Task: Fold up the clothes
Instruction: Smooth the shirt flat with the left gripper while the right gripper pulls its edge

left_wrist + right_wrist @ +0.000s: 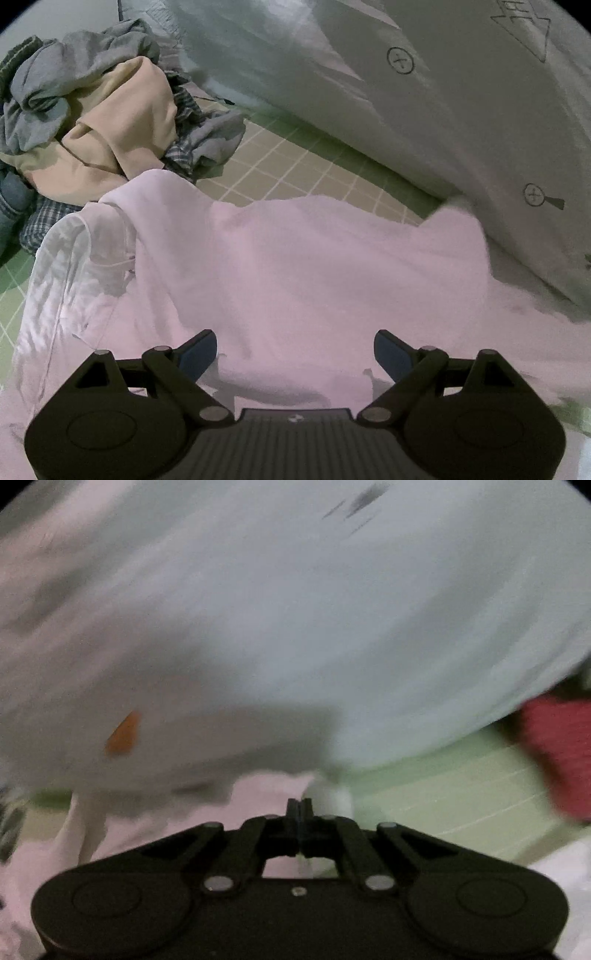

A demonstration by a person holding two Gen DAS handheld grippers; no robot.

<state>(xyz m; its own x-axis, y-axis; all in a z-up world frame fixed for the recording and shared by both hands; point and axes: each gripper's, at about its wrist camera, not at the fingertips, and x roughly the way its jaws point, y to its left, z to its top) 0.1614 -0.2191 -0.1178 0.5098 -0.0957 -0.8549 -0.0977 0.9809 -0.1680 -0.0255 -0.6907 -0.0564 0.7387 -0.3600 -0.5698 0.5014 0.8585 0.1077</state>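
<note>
While right tool (300, 806) pinches pink shirt (295, 258) | left tool (294, 350) spread

Both wrist views close, downward — shared pink garment (295, 266)

The spread shirt (314, 266) is pale pink. The heap of clothes (103, 122) mixes grey, beige and blue-white checked cloth. The mat (280, 162) is green with a white grid. The left gripper (294, 354) is black with blue pads (197, 356). A red cloth (557, 753) lies at the side.
</note>
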